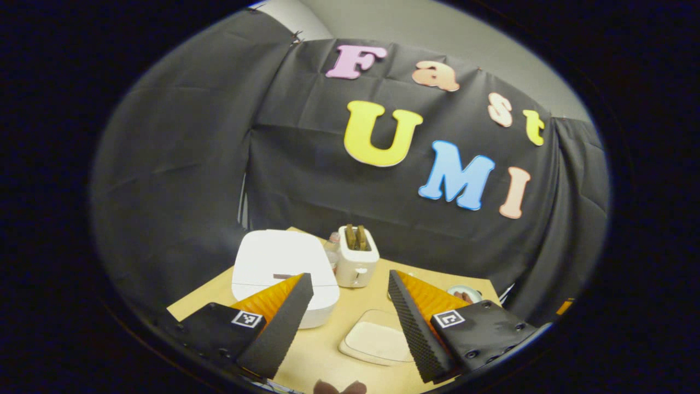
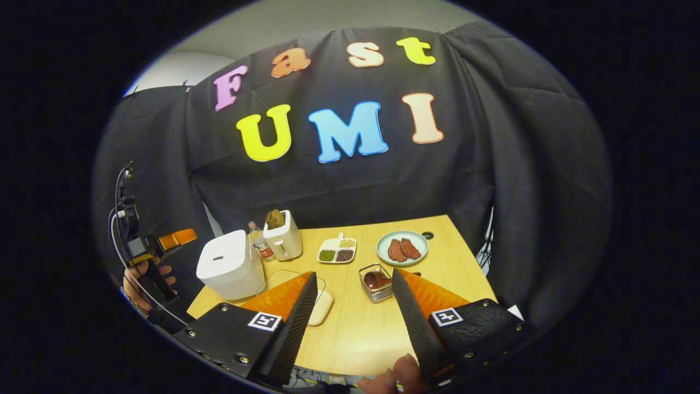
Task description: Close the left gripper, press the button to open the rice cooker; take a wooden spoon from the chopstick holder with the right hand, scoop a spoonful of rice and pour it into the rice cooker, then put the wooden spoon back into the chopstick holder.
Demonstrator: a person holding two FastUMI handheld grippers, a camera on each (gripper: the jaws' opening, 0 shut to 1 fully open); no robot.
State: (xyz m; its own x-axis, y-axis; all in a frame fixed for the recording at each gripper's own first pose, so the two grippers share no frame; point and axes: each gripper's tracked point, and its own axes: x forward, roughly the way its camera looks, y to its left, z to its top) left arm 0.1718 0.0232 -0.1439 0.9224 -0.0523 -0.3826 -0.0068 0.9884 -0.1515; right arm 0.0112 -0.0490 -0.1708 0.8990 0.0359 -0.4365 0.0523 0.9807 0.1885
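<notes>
both fingers of the left gripper (image 1: 350, 317) are seen at the bottom of the left gripper view, spread wide apart with nothing held between them. between them, on the wooden table (image 1: 350, 361), a pale flat board (image 1: 377, 342) is seen lying. just past the left finger the white rice cooker (image 1: 281, 273) is set, its lid down. beside it, farther back, a white chopstick holder (image 1: 356, 257) stands upright with brown wooden handles showing at its top; which of them is the wooden spoon cannot be told. a small bottle (image 1: 332, 246) is tucked between the cooker and the holder.

in the right gripper view the right gripper (image 2: 354, 323) is likewise held with its fingers wide apart and nothing clasped. fingertips of the holding hand (image 2: 396, 377) are seen at the lower edge. between the fingers, farther off, a small wire basket (image 2: 376, 284) with a dark rounded thing inside is placed. behind it a divided dish of grains (image 2: 337, 250) and a plate (image 2: 402, 248) with two reddish-brown pieces are laid out. at the left edge of the table the rice cooker is found, with the bottle and the chopstick holder just behind it. further left, off the table, the left gripper is seen held up in a hand (image 2: 145, 276).
</notes>
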